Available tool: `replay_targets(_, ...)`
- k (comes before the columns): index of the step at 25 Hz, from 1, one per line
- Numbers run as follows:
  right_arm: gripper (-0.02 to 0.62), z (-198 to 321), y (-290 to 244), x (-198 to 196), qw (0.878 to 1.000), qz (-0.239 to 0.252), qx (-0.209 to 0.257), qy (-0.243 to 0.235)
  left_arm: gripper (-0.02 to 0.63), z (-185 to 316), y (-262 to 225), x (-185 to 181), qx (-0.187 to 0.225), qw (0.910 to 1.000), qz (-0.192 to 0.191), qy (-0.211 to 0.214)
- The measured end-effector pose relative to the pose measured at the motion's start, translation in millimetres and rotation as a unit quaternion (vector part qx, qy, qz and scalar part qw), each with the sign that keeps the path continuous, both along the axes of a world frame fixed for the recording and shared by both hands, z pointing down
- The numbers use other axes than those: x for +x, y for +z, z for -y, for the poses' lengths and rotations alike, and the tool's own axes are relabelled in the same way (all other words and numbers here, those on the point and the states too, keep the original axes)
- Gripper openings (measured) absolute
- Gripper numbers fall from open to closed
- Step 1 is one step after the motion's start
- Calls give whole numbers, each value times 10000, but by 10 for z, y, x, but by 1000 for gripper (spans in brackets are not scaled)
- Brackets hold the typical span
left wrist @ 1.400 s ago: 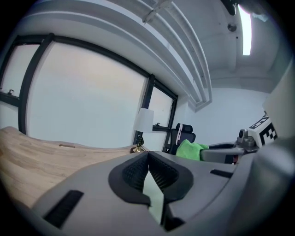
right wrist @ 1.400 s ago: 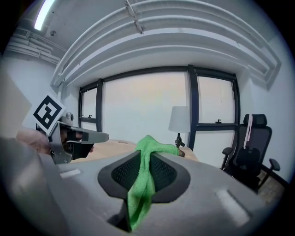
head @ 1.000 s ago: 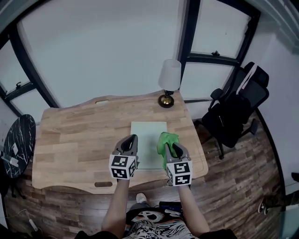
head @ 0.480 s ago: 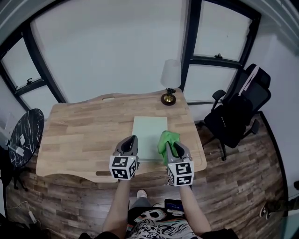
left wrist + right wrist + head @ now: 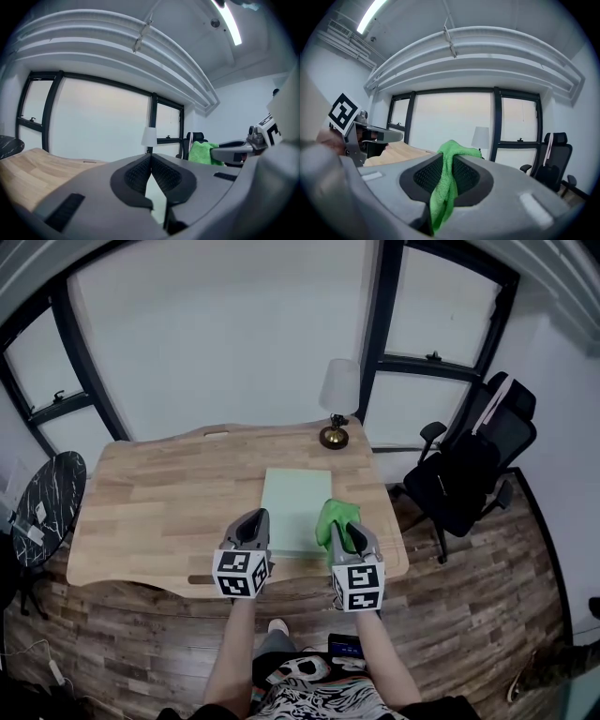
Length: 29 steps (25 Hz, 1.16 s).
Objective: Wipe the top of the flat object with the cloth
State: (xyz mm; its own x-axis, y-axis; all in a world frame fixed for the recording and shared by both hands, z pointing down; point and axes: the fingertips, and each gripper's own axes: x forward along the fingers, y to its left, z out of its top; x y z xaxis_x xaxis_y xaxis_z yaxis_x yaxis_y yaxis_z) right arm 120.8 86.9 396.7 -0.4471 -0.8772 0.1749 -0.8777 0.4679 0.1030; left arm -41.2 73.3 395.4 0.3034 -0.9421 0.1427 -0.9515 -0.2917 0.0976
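From here I see bare wood across the left half of the table (image 5: 150, 493), near edge to far edge, and either gripper could sweep there. The flat object (image 5: 295, 502) lies low, right of centre, its top open to a pass from the near side. The lamp (image 5: 338, 399) stands at the far edge just beyond its far right corner and blocks a long push that way. The left gripper (image 5: 256, 519) and right gripper (image 5: 344, 535) hang side by side at the near edge, a gap between them. The cloth (image 5: 335, 515) clamped in the right jaws bulges forward. The chair (image 5: 473, 470) stands off the right end, the round side table (image 5: 47, 507) near the left end.
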Motion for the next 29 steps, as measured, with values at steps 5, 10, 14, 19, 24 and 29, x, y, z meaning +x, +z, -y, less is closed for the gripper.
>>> replay_targets(5, 61, -7, -10, 16, 10000, -4, -17, 83, 8, -10, -25, -39, -1, 10000, -34, -6)
replay_targets(10, 63, -15, -19, 35, 9999, 3, -18, 125, 8, -14, -46, -16, 24, 10000, -5, 27)
replay_targets(14, 63, -20, -20, 23, 9999, 6, -23, 135, 8, -17, -4, -34, -63, 9999, 147, 10)
replay_targets(19, 61, -30, 31, 23, 9999, 18, -64, 155, 7, -17, 65, -91, -202, 9998, 37, -48)
replay_targets(24, 63, -51, 19, 6, 9998, 3, 12, 203, 7, -50, 93, -101, -249, 9997, 45, 13)
replay_targets(29, 63, -40, 30, -34, 9998, -7, -12, 214, 6, -67, 78, -160, -213, 9998, -14, 6)
